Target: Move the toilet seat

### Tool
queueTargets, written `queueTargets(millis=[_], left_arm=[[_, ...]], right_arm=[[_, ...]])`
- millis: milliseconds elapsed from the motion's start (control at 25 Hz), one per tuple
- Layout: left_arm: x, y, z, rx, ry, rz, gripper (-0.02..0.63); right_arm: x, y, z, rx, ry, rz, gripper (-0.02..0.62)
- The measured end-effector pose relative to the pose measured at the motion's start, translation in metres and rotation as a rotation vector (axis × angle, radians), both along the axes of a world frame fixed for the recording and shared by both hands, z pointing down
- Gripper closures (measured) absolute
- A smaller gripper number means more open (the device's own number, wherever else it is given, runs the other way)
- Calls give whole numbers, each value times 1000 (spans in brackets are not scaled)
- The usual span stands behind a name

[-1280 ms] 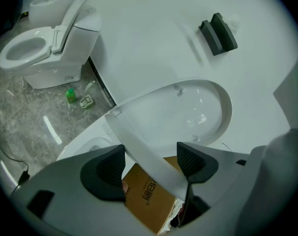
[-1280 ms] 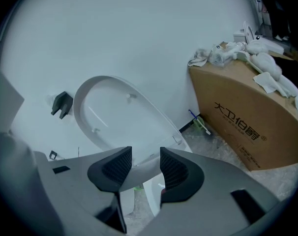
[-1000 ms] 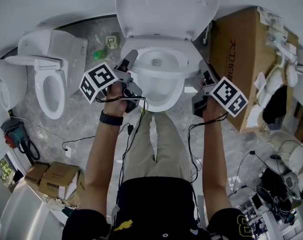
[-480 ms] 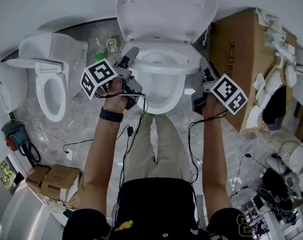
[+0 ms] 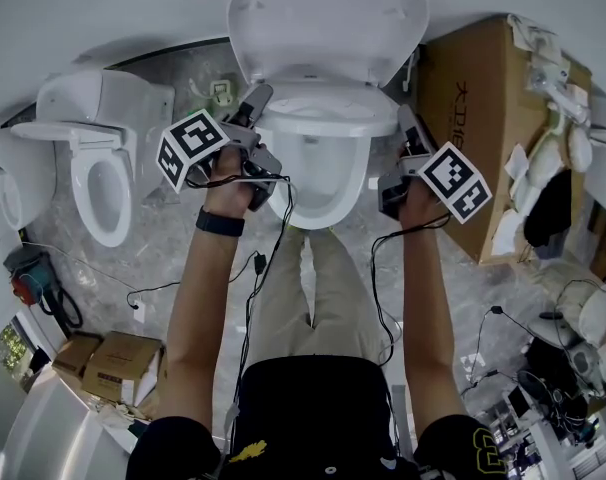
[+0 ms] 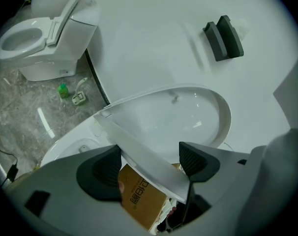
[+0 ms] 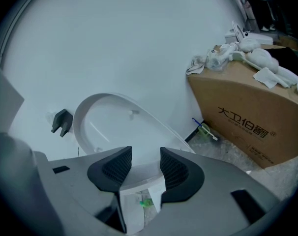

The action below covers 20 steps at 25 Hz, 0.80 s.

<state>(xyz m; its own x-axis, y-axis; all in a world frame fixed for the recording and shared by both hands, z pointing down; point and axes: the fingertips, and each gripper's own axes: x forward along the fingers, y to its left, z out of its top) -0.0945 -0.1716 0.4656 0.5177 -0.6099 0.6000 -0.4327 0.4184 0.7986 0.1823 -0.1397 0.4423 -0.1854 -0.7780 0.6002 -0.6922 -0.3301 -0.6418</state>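
1. Your left gripper (image 6: 150, 162) had the left edge of the toilet seat (image 5: 328, 113) slanting across its gap and touching both pads. Its jaws had just spread a little wider, so I judge that grip looser than the other one.
2. The seat had been lying flat on the bowl (image 5: 318, 183) a moment before. By now its front had tipped up off the rim, and both your hands had carried toward the wall with it. The lift was under way but far from finished.
3. Your right gripper (image 7: 145, 167) was clamped on the seat's right edge, pads pressed to either face of the white rim.
4. Off to the left stood a second toilet (image 5: 103, 153), with a small green bottle (image 6: 63, 90) on the floor between the two. Both were well apart from your path.
5. The raised lid (image 5: 328, 18) leaned on the wall straight behind the seat. Nothing lay between them, so the swing looked free.
6. The cables (image 5: 278, 228) hung from your grippers in front of the bowl and could snag.
7. The cardboard box (image 5: 478, 118), topped with cloths (image 7: 252, 58), sat just beside your right hand and left little elbow room there.
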Motion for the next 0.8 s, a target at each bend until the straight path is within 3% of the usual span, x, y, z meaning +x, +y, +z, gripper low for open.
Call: queueTargets(millis=[800], left_arm=[[2, -33, -4, 17, 56, -43, 216]], right_arm=[[1, -32, -8, 68, -53, 26, 396]])
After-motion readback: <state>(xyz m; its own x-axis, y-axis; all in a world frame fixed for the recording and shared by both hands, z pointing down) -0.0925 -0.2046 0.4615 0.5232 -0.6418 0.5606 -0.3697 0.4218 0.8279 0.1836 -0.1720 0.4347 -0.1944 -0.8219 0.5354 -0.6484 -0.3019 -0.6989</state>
